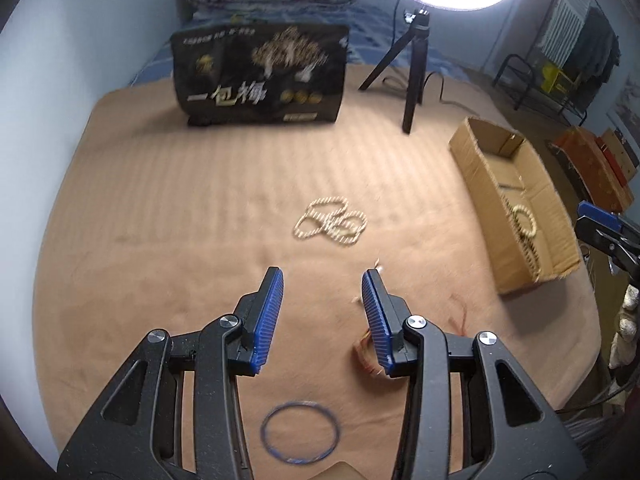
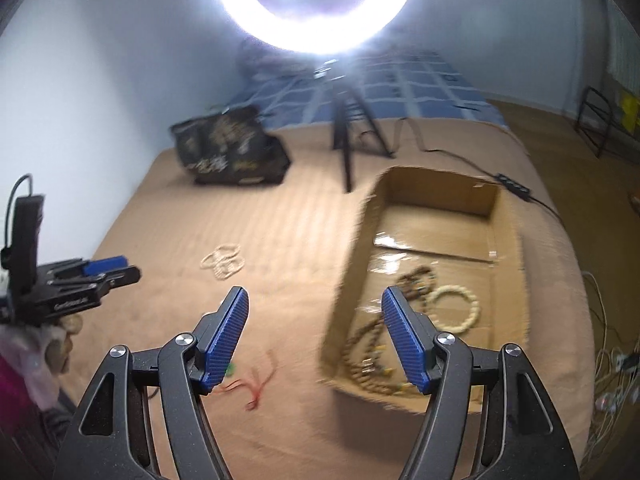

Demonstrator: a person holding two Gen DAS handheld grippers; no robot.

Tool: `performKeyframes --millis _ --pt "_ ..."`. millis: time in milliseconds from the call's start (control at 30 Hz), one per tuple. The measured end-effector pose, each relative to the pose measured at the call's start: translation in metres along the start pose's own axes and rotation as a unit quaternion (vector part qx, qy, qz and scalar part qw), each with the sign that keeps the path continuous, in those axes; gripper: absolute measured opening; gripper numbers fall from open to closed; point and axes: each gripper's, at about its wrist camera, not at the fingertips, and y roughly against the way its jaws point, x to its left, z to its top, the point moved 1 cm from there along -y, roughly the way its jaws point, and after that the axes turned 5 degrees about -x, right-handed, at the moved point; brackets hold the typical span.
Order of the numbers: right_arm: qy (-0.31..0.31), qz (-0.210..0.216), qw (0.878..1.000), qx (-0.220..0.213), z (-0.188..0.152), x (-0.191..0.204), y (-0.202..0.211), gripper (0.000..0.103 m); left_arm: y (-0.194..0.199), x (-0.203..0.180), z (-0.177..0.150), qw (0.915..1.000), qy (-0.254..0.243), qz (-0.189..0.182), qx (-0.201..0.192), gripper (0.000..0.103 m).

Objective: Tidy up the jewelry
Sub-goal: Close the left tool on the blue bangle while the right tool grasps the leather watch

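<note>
The left gripper (image 1: 322, 316) hung over the tan blanket (image 1: 180, 208) on the bed with its fingers (image 1: 270, 320) spread and nothing between them. Just ahead of it lay a tangle of pale bead strings (image 1: 331, 222), and close under it a thin blue bangle (image 1: 300, 431) and some red cord (image 2: 256, 384).

The right gripper (image 2: 316, 332) hovered at the near left edge of the cardboard box (image 2: 508, 240), fingers wide apart and empty. A cream bead bracelet (image 2: 454, 308) and darker bead strands (image 2: 372, 344) already lay in the box.

Sorting looked partway done, with the loose pieces still out on the blanket. The next move probably called for lowering the left fingers onto the pale tangle, pinching it, and carrying it right to the box.
</note>
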Motion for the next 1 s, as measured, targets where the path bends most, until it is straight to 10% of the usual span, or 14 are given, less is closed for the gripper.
performKeyframes --millis 333,533,1000 --pt "0.070 0.042 0.994 0.070 -0.039 0.064 -0.034 0.069 0.012 0.022 -0.047 0.9994 -0.012 -0.009 0.030 0.043" --pt "0.077 0.058 0.991 0.096 -0.057 0.083 -0.053 0.069 0.016 0.022 -0.091 0.9980 -0.010 -0.024 0.057 0.074" --pt "0.060 0.069 0.986 0.143 -0.075 0.099 -0.100 0.069 -0.008 0.012 -0.155 0.9973 0.032 0.016 0.064 0.074"
